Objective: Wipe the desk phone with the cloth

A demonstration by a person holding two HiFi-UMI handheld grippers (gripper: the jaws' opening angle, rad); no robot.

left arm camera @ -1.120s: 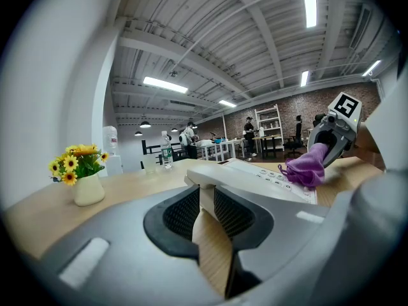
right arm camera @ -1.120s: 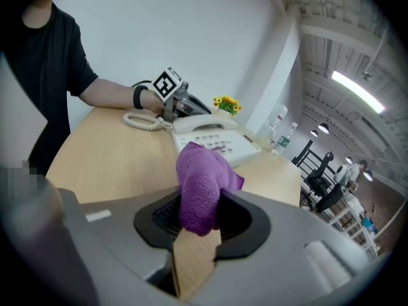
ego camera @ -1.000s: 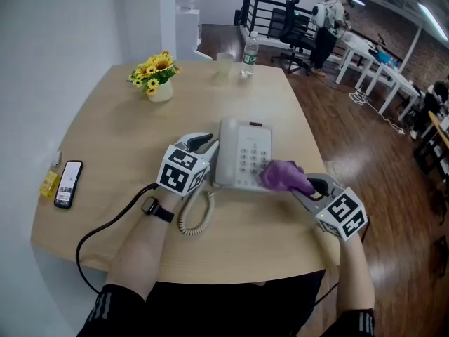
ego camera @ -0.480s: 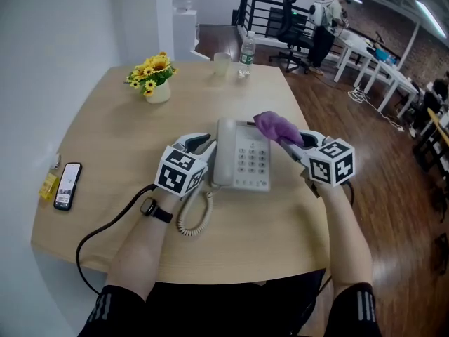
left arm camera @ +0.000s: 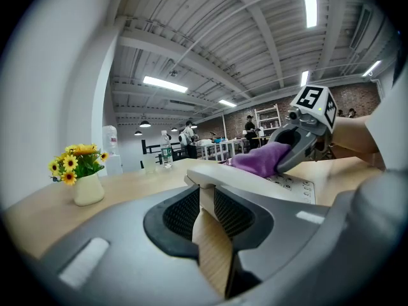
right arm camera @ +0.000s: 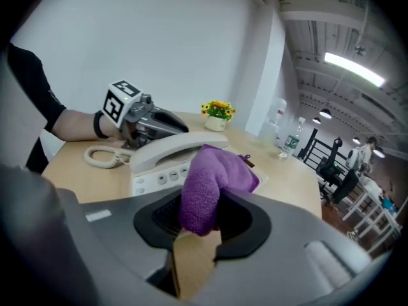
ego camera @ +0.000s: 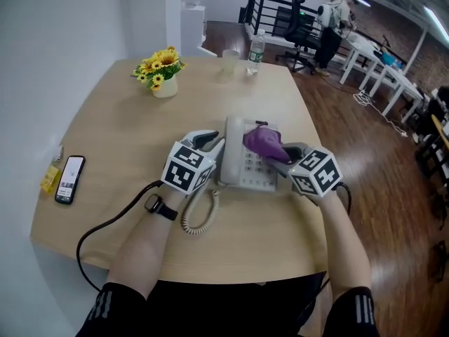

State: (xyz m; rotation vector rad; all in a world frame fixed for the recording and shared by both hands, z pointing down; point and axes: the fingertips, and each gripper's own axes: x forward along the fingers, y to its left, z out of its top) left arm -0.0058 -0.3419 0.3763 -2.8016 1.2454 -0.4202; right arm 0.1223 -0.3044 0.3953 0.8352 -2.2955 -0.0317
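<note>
A white desk phone lies mid-table with its handset in the cradle on its left side. My right gripper is shut on a purple cloth, which rests on the upper part of the keypad. In the right gripper view the cloth bulges out between the jaws of my right gripper, over the phone. My left gripper sits against the phone's left side. In the left gripper view its jaws are closed on the handset's edge.
A coiled cord loops in front of the phone. A vase of yellow flowers, a cup and a water bottle stand at the far side. A smartphone lies at the left edge.
My right gripper carried the cloth from the phone's near right corner up to its far right, then left onto the upper keypad. The left gripper stayed put.
</note>
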